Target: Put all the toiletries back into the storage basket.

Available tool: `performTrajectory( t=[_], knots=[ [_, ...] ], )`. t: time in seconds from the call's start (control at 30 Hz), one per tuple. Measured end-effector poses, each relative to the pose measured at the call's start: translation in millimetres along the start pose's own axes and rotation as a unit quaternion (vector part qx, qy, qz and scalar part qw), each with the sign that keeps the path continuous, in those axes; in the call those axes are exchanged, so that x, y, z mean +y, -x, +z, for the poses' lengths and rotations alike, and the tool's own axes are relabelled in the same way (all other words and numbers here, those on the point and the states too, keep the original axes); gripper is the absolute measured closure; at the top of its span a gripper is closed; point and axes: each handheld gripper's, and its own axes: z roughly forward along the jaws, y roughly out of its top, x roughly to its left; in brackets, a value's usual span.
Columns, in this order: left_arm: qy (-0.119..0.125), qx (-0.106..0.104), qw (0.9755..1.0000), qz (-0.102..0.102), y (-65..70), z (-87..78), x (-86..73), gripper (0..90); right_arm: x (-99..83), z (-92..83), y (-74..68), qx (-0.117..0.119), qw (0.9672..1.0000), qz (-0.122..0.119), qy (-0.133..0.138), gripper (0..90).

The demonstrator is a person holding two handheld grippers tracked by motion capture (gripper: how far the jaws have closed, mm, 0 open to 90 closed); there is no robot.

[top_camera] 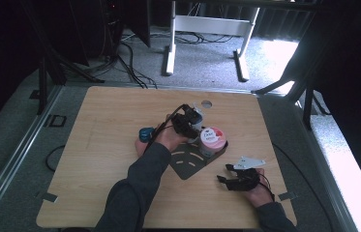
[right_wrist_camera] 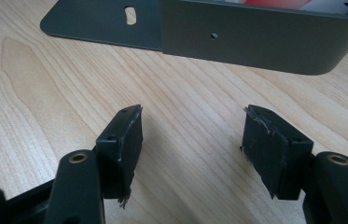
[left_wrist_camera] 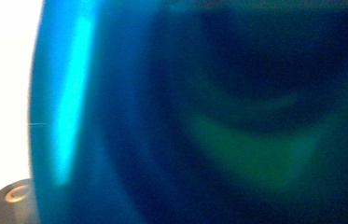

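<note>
My left gripper reaches over the middle of the wooden table and is closed around a blue container with a pale top. In the left gripper view that blue container is a blur right against the camera and hides the jaws. Just to its right a white jar with a pink lid stands on a dark metal bracket. My right gripper rests on the table near the front right, open with nothing in it. Its pads point at the bracket's upright wall.
A small round blue object lies on the table beside the left wrist. A cable hole sits near the table's far edge. Behind the table are a white desk frame and floor cables.
</note>
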Motion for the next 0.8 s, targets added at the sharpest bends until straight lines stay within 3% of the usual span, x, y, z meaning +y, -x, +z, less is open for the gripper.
performTrajectory(
  t=[0.8],
  knots=[
    [0.015,-0.002,0.9997,-0.017,-4.6,19.0,1.2,55.1,0.1,0.1,-0.3,-0.001,1.0000,-0.001,0.000,37.4]
  ],
)
